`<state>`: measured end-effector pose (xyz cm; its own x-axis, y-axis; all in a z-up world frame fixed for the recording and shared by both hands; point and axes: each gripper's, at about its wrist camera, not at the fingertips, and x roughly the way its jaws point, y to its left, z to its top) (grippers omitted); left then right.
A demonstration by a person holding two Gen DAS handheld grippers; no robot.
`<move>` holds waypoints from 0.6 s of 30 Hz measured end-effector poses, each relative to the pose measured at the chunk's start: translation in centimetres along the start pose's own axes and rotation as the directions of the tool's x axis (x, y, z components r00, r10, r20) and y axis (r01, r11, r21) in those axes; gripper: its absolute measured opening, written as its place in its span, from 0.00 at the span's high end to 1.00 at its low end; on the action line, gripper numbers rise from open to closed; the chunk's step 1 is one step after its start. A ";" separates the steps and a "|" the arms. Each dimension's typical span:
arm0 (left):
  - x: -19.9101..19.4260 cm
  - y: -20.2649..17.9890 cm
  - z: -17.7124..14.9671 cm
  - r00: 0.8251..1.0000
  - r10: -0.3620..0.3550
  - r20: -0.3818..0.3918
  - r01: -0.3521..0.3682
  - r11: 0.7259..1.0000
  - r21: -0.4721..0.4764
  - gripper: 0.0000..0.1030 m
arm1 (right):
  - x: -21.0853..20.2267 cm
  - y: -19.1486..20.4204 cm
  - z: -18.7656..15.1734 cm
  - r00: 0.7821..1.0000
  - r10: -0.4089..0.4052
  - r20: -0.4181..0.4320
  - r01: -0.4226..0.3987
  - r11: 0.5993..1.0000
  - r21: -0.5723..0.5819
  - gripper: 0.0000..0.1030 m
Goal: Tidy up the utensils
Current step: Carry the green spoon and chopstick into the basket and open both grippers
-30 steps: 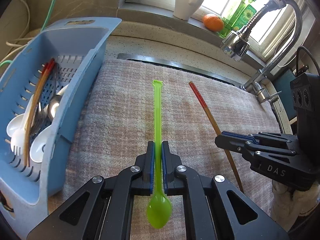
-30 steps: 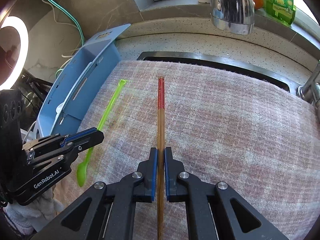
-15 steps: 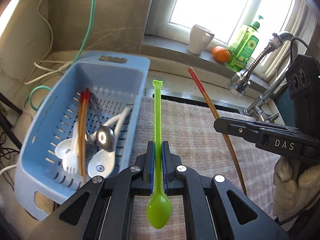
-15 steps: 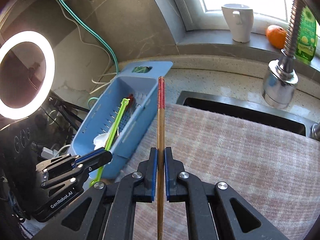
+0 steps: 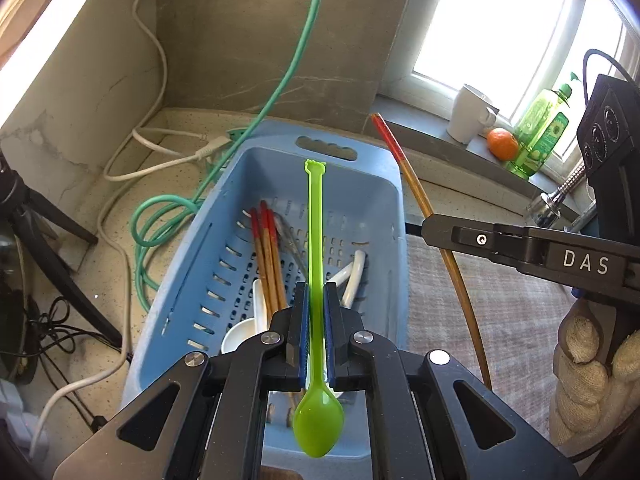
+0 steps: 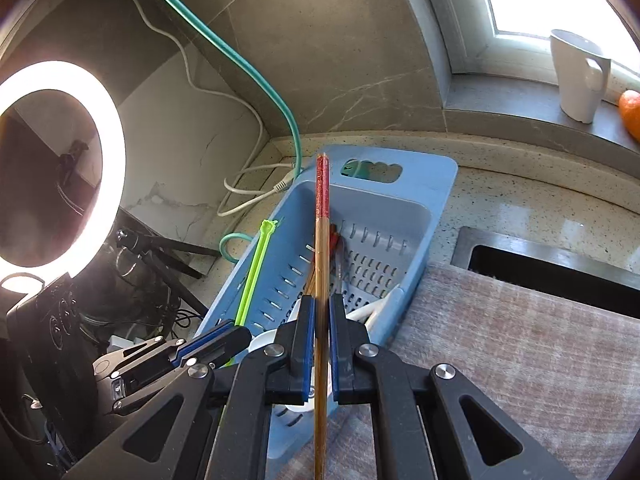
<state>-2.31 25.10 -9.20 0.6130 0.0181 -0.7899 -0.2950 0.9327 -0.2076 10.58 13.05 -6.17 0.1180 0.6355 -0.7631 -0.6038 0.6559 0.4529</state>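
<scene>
My left gripper (image 5: 315, 300) is shut on a green plastic spoon (image 5: 315, 240), bowl end toward the camera, held in the air over the blue slotted basket (image 5: 372, 196). My right gripper (image 6: 318, 312) is shut on a wooden chopstick with a red tip (image 6: 321, 240), also above the basket (image 6: 436, 200). Each view shows the other gripper: the right one (image 5: 500, 240) at the right with the chopstick (image 5: 416, 192), the left one (image 6: 212, 344) at lower left with the spoon (image 6: 254, 276). Inside the basket lie red-tipped chopsticks (image 5: 266, 256) and white spoons (image 5: 354, 276).
A pink-grey checked cloth (image 6: 520, 340) covers the counter right of the basket, with the sink slot (image 6: 552, 268) behind it. A green hose (image 5: 168, 216) and white cables (image 5: 120, 168) lie left of the basket. A white mug (image 5: 470, 118), orange and soap bottle stand on the sill. A ring light (image 6: 56, 168) glows left.
Both grippers rose off the cloth and swung left, carrying the spoon and the chopstick from over the cloth to over the blue basket. Both stayed shut on their utensils.
</scene>
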 end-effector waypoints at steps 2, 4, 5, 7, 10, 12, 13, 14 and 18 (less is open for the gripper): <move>0.3 0.5 0.1 1.000 0.011 -0.002 -0.011 1.000 -0.009 0.94 | 0.8 0.6 0.3 1.000 -0.008 -0.005 0.008 1.000 -0.020 0.94; 0.6 1.0 0.1 1.000 0.014 -0.007 -0.014 1.000 -0.013 0.94 | 1.6 1.2 0.6 1.000 -0.018 -0.011 0.018 0.999 -0.031 0.94; 0.6 1.2 0.1 1.000 0.013 -0.009 -0.013 1.000 -0.016 0.94 | 1.8 1.3 0.6 1.000 -0.027 -0.007 0.026 0.999 -0.033 0.93; 0.6 1.6 0.1 1.000 0.026 -0.007 -0.026 0.999 -0.023 0.85 | 2.1 1.6 0.7 0.999 -0.043 -0.002 0.043 0.998 -0.042 0.92; 0.5 2.0 0.1 0.999 0.031 -0.007 -0.031 0.999 -0.037 0.81 | 2.2 1.7 0.7 0.999 -0.049 -0.005 0.049 0.998 -0.043 0.78; 0.4 2.1 0.0 0.999 0.043 -0.003 -0.043 0.998 -0.038 0.80 | 2.1 1.6 0.7 0.998 -0.055 0.002 0.055 0.997 -0.048 0.75; 0.3 2.2 0.0 0.999 0.048 -0.004 -0.048 0.998 -0.039 0.78 | 2.0 1.7 0.6 0.998 -0.058 0.002 0.058 0.997 -0.054 0.75; 0.3 2.2 -0.1 0.999 0.050 -0.004 -0.050 0.998 -0.044 0.71 | 2.0 1.7 0.6 0.998 -0.058 0.002 0.058 0.996 -0.061 0.73; 0.0 2.3 -0.2 0.998 0.058 -0.002 -0.058 0.997 -0.060 0.64 | 1.5 1.8 0.4 0.998 -0.068 0.014 0.069 0.994 -0.082 0.64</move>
<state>-3.16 27.20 -9.80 0.5938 0.0714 -0.8015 -0.3733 0.9068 -0.1958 9.98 15.29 -6.33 0.1695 0.5952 -0.7855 -0.6572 0.6622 0.3599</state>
